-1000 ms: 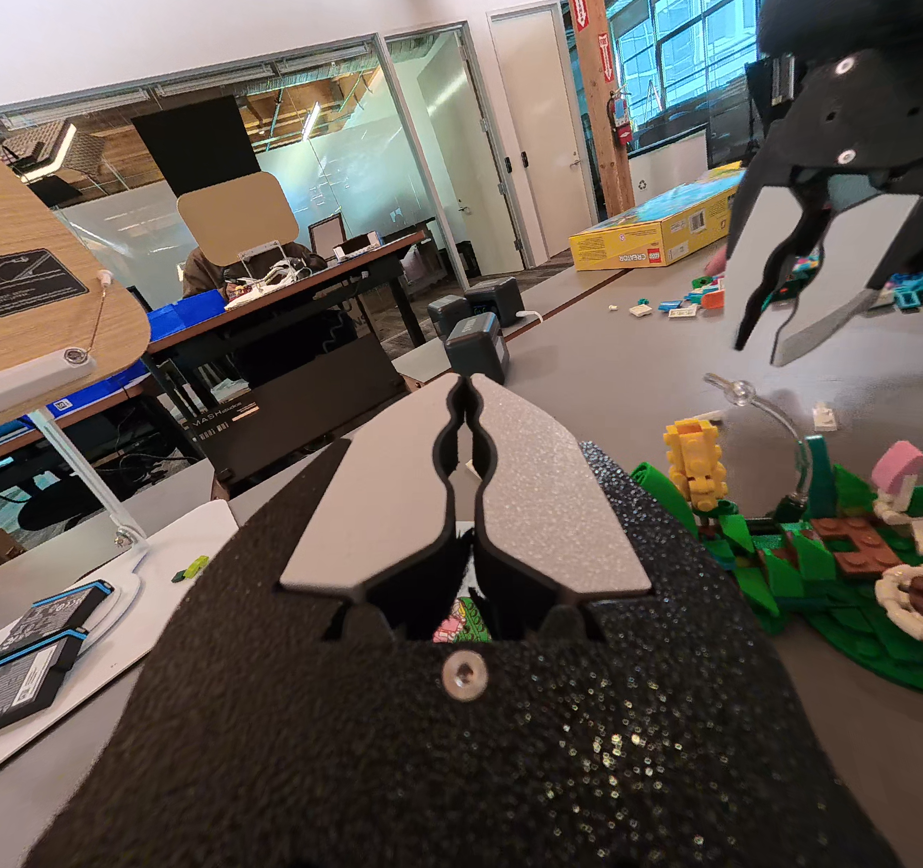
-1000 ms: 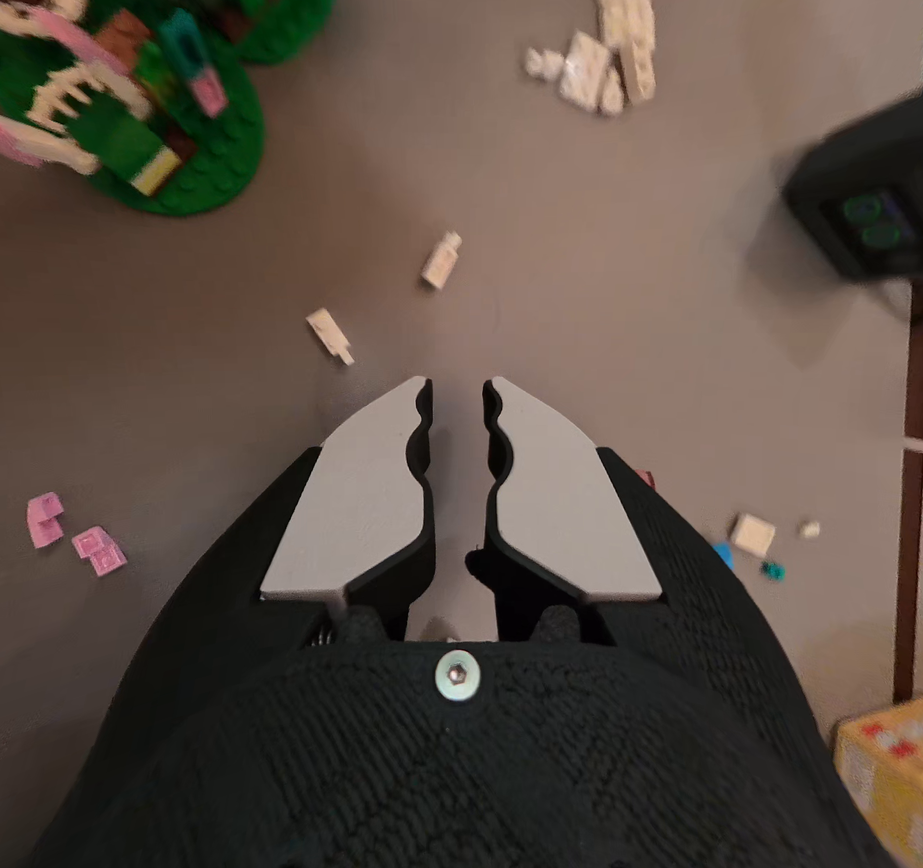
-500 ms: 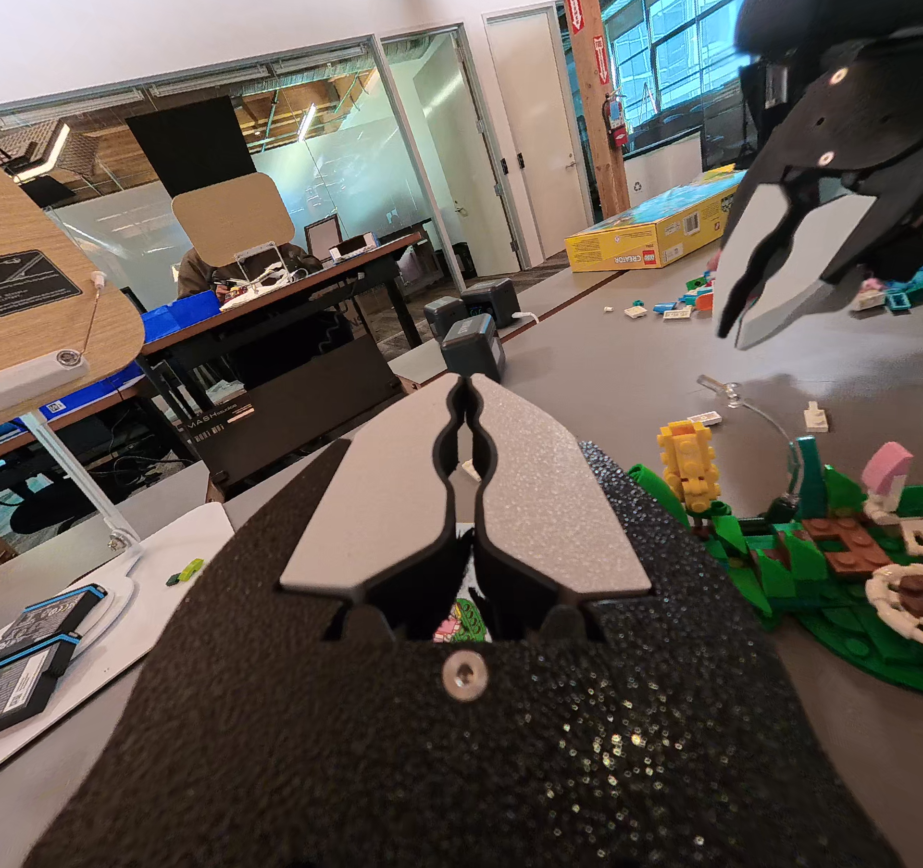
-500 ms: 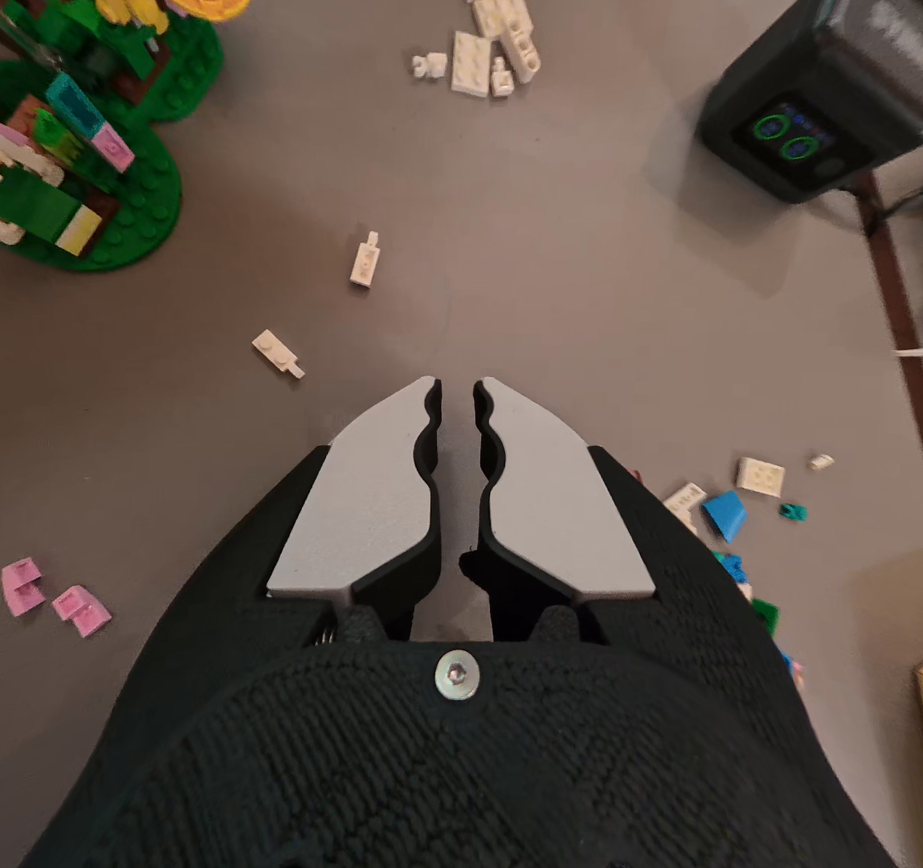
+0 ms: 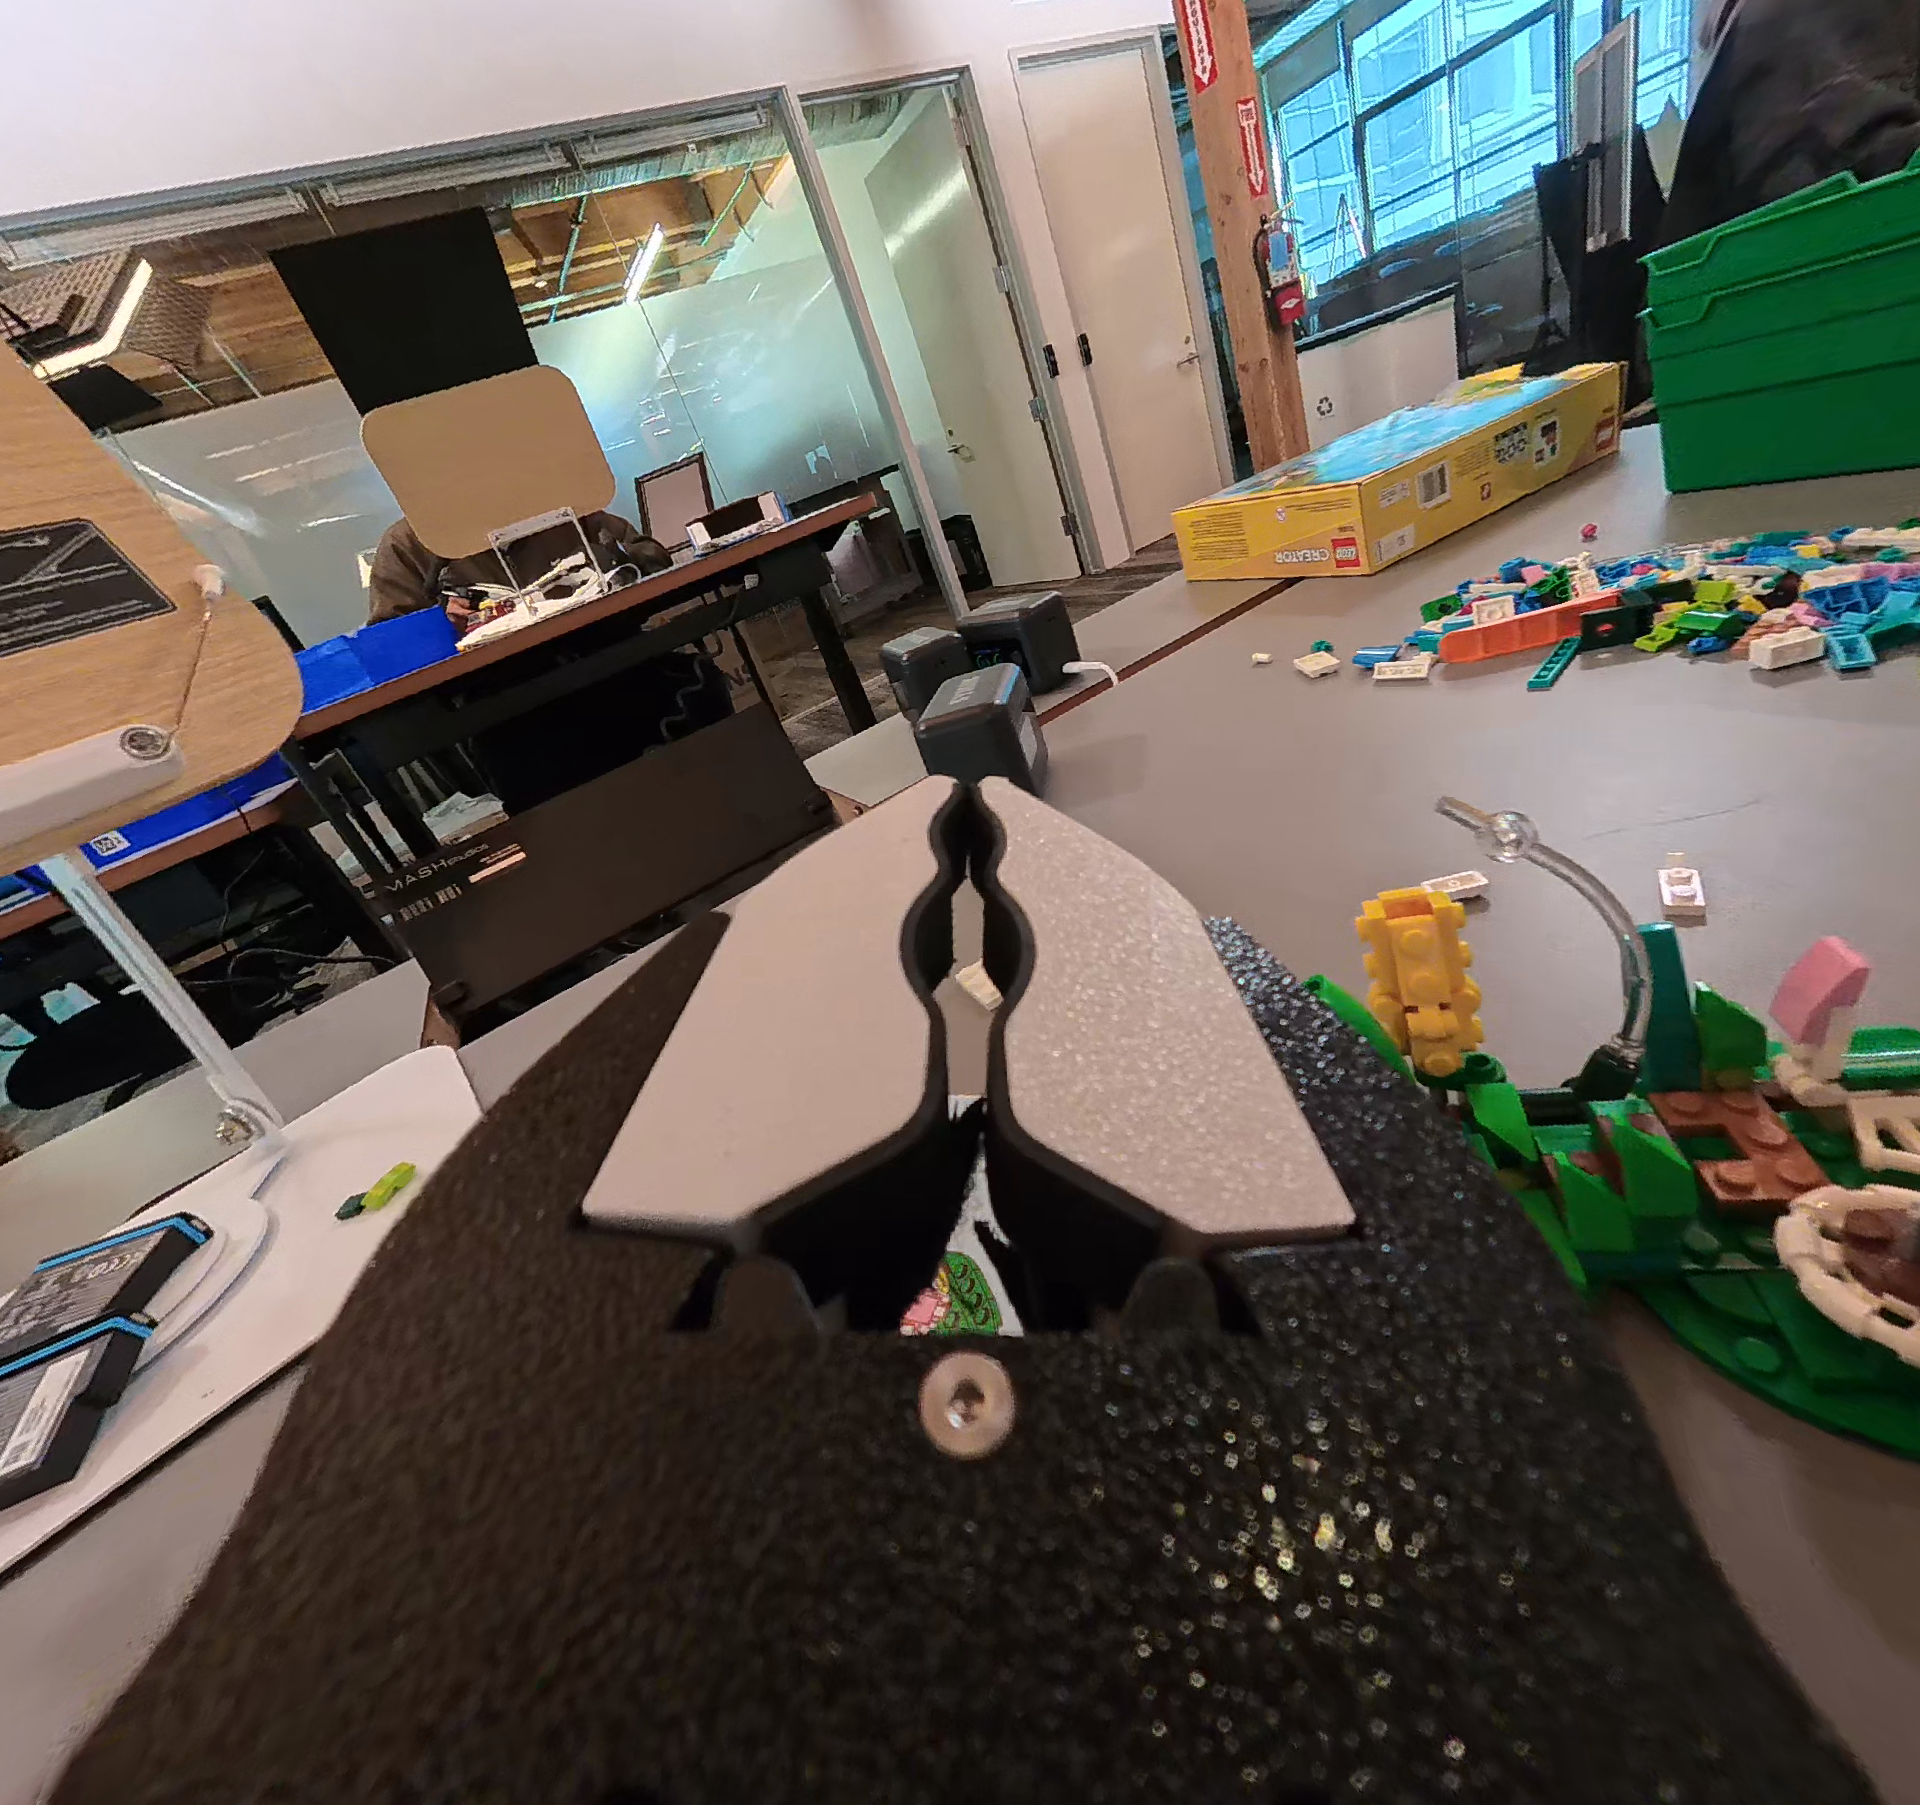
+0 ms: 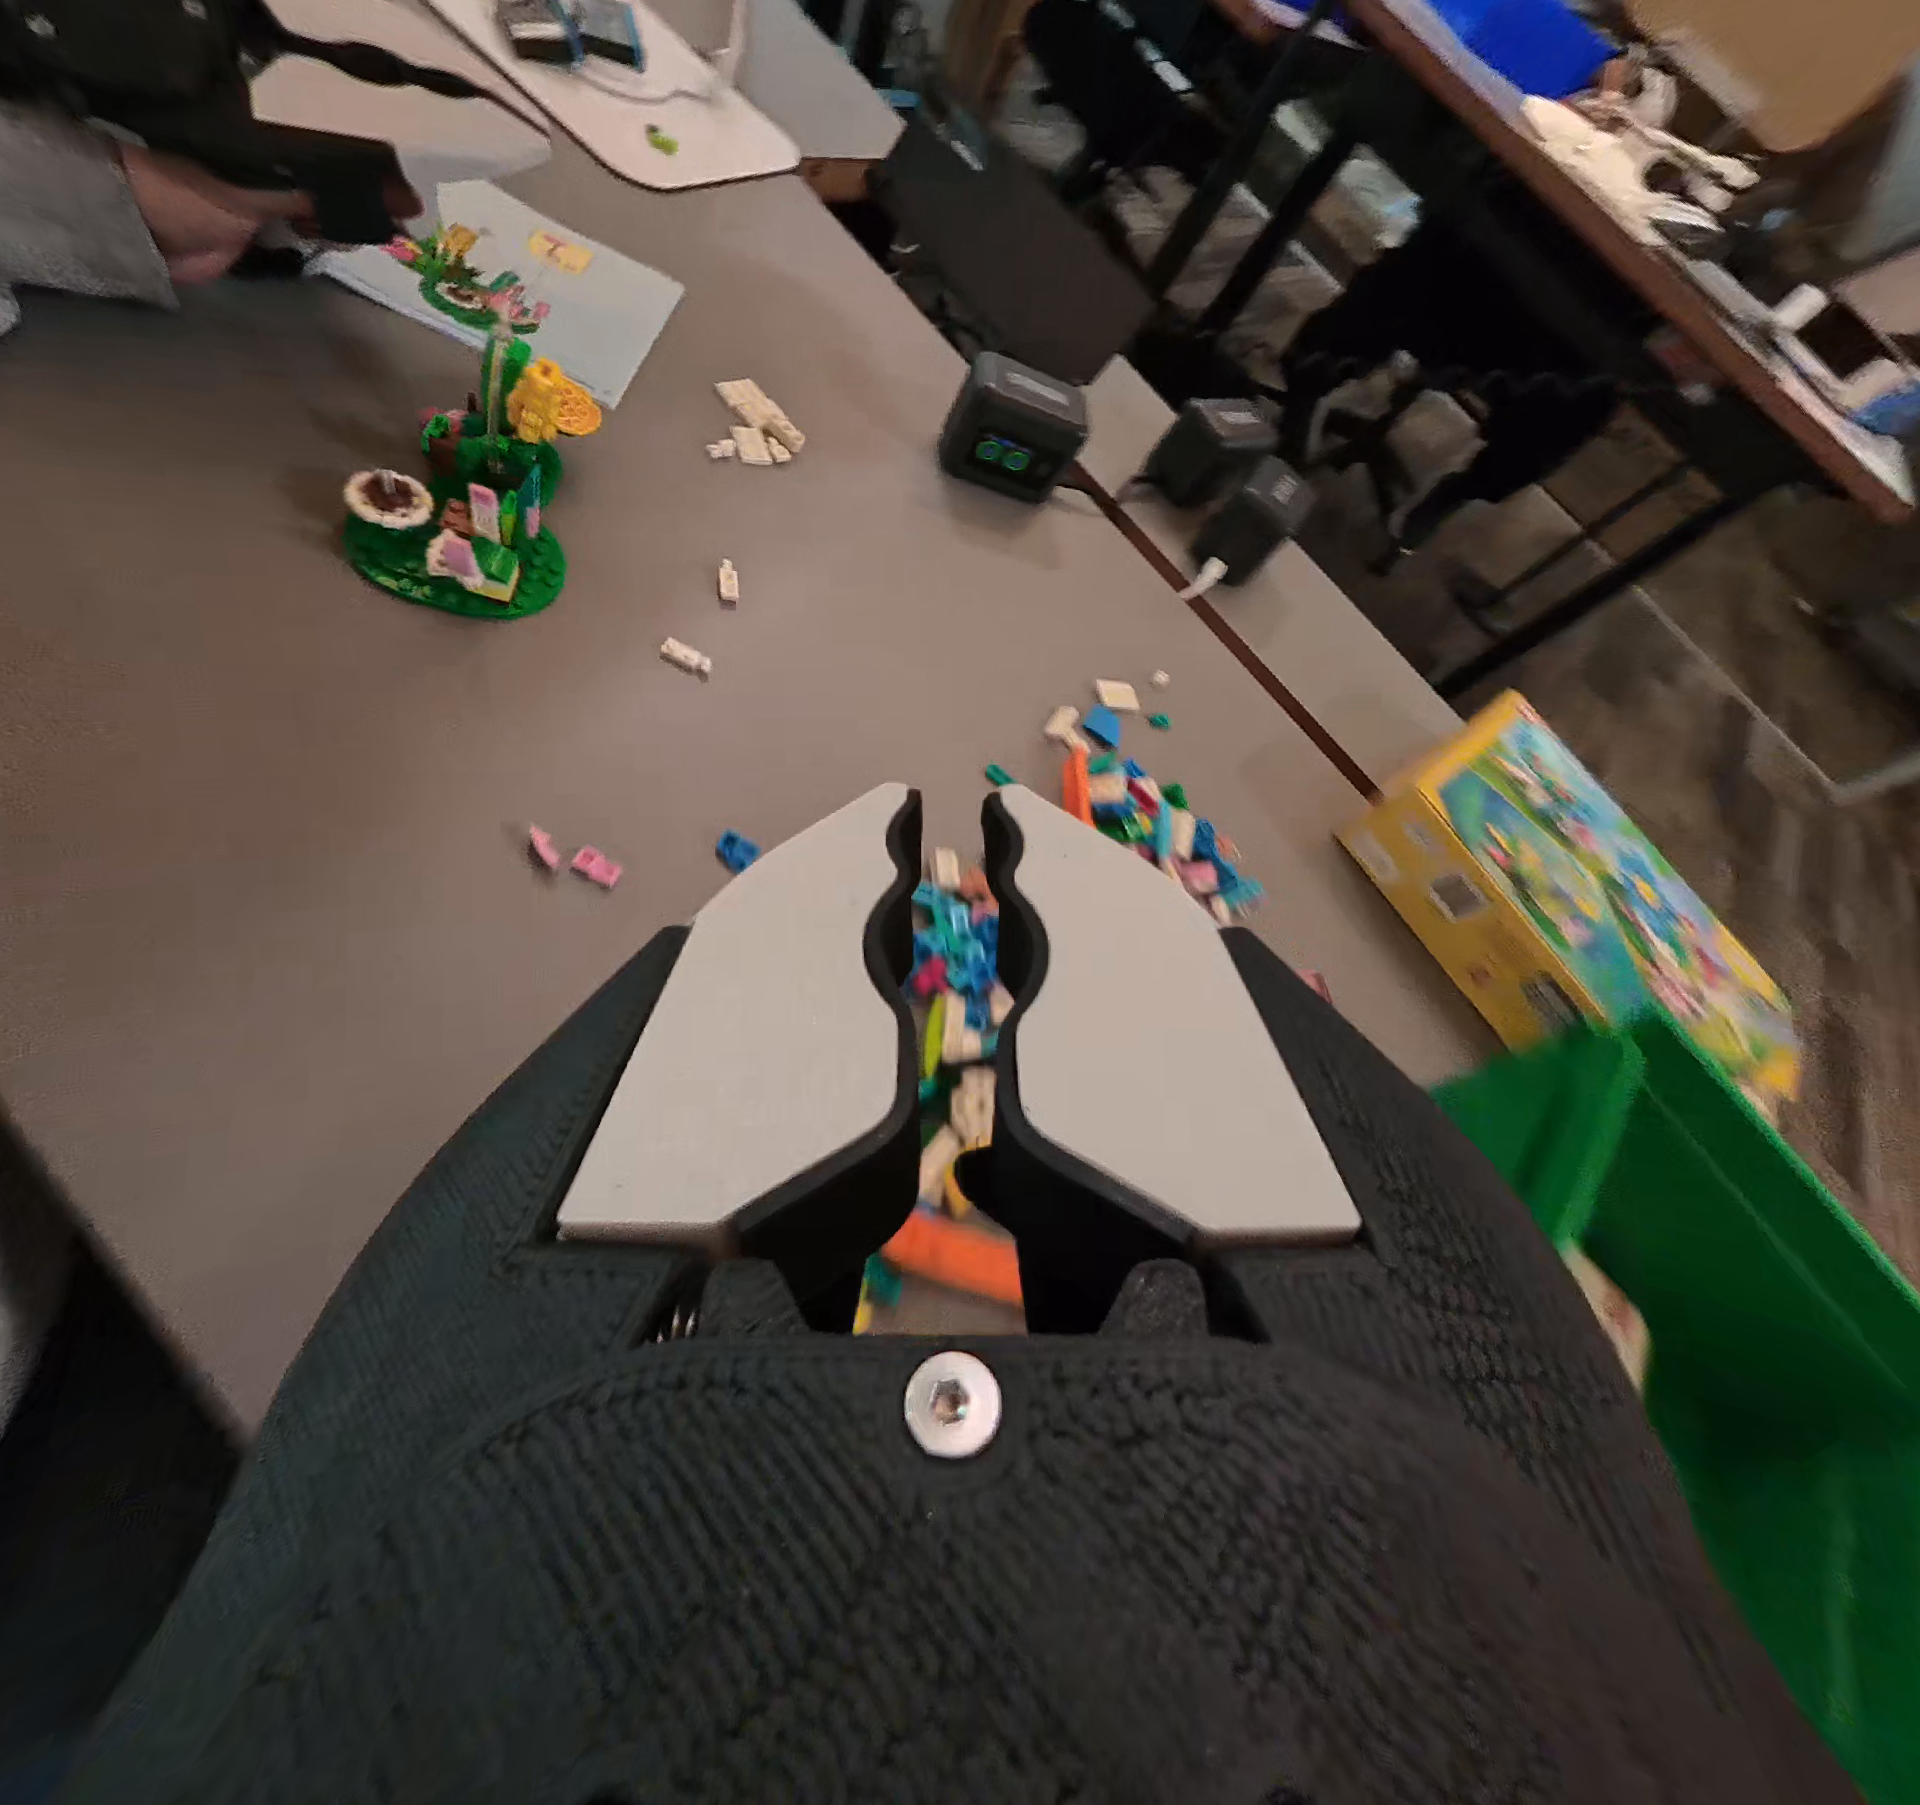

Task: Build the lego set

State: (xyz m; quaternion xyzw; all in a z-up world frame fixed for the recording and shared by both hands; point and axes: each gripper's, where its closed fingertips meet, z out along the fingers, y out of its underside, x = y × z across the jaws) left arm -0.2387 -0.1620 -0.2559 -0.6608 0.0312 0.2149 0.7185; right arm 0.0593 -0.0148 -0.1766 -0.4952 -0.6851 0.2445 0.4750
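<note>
The lego build (image 5: 1714, 1184) on round green plates, with a yellow stack (image 5: 1418, 986) and a clear curved stem (image 5: 1590, 924), sits on the grey table just right of my left gripper (image 5: 968, 799). That gripper is shut and empty, low over the table. My right gripper (image 6: 951, 805) is nearly shut with a thin gap and holds nothing. It hangs high over the pile of loose bricks (image 6: 1143, 820). The build (image 6: 457, 529) lies far ahead to its left, beside the left gripper (image 6: 488, 93). The pile also shows in the left wrist view (image 5: 1662, 602).
A yellow lego box (image 6: 1558, 903) and green bins (image 6: 1766, 1288) stand at the right table edge. Black power banks (image 6: 1013, 425), white bricks (image 6: 758, 420), two pink pieces (image 6: 571, 856) and an instruction booklet (image 6: 582, 301) lie on the table. A white lamp base (image 5: 208, 1288) holds batteries.
My right gripper has pulled up and back from beside the build to above the loose pile, left the left wrist view, and narrowed its gap. The left gripper has stayed still and shut.
</note>
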